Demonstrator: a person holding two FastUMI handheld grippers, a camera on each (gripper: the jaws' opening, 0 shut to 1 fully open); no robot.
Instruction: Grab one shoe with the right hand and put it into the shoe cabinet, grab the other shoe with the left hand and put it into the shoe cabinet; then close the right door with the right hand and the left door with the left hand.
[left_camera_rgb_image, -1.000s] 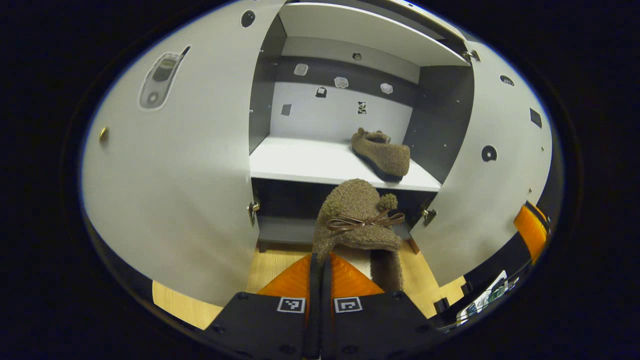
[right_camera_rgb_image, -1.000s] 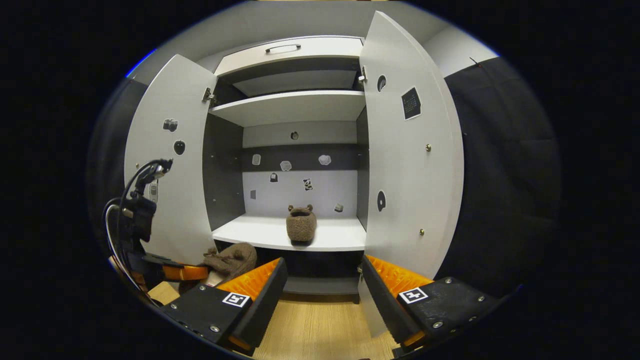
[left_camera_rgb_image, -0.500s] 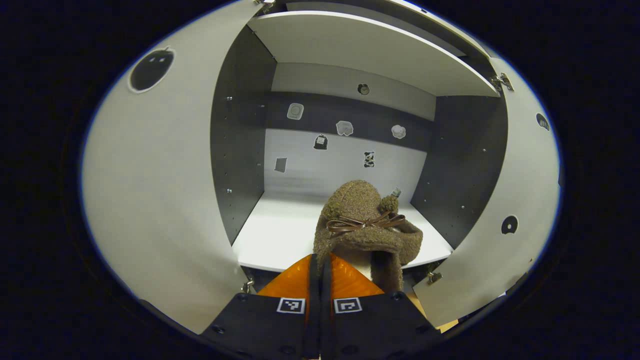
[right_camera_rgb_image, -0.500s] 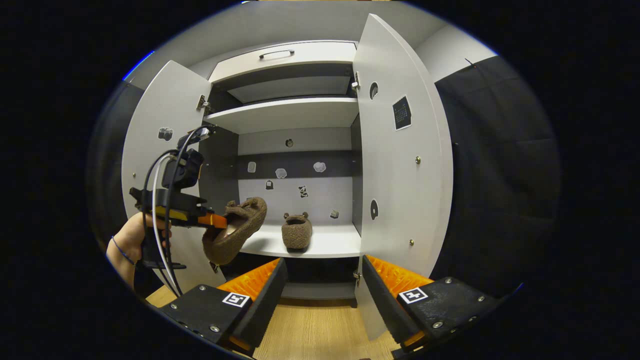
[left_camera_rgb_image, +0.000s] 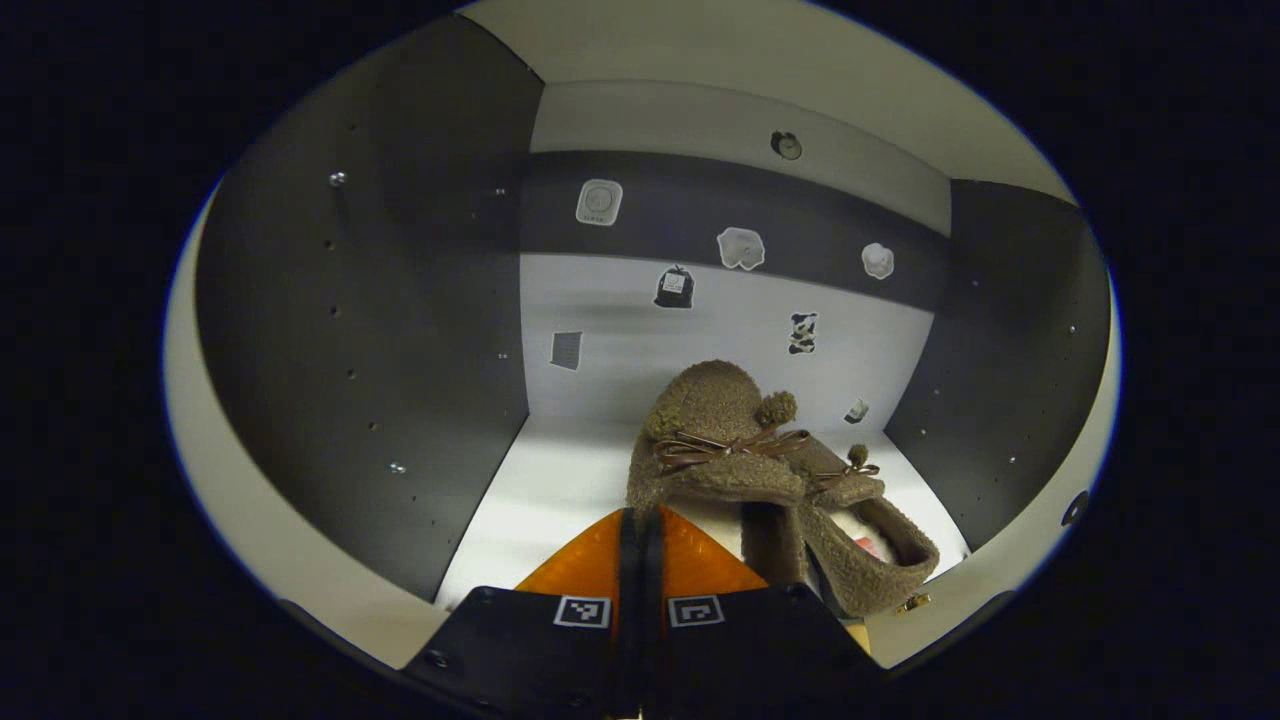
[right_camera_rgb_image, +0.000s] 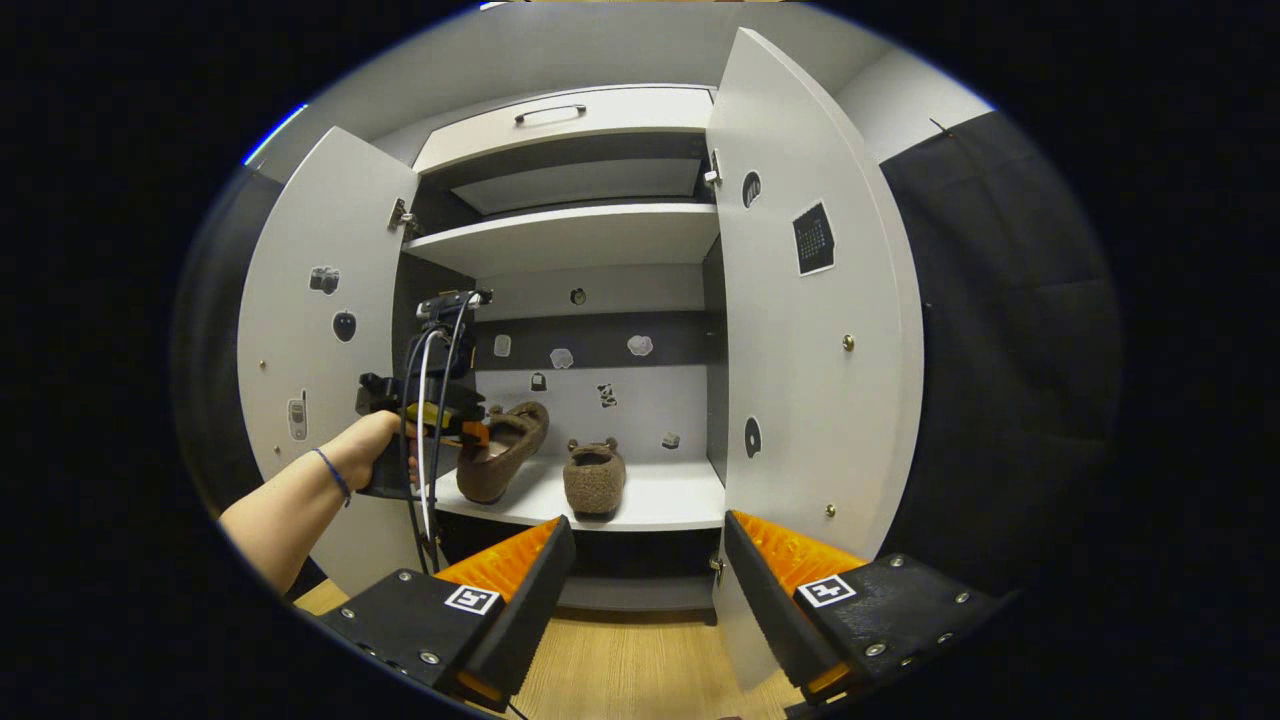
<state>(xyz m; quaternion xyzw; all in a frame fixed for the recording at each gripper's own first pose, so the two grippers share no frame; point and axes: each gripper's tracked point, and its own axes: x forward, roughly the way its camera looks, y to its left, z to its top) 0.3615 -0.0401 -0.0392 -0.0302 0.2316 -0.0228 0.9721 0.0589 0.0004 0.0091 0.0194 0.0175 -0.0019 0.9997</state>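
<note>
One fuzzy brown shoe sits flat near the middle of the open shoe cabinet shelf, heel toward its front edge, while its bow-trimmed mate hangs tilted above the shelf's left part, toe raised inward

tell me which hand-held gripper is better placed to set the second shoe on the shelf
Left. The left hand-held gripper already pinches the second shoe over the shelf, beside the first shoe. The right hand-held gripper hangs open and back.

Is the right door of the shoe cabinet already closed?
No: in the right gripper view the right door stands wide open, and so does the left door, with the shelf in sight between them.
</note>
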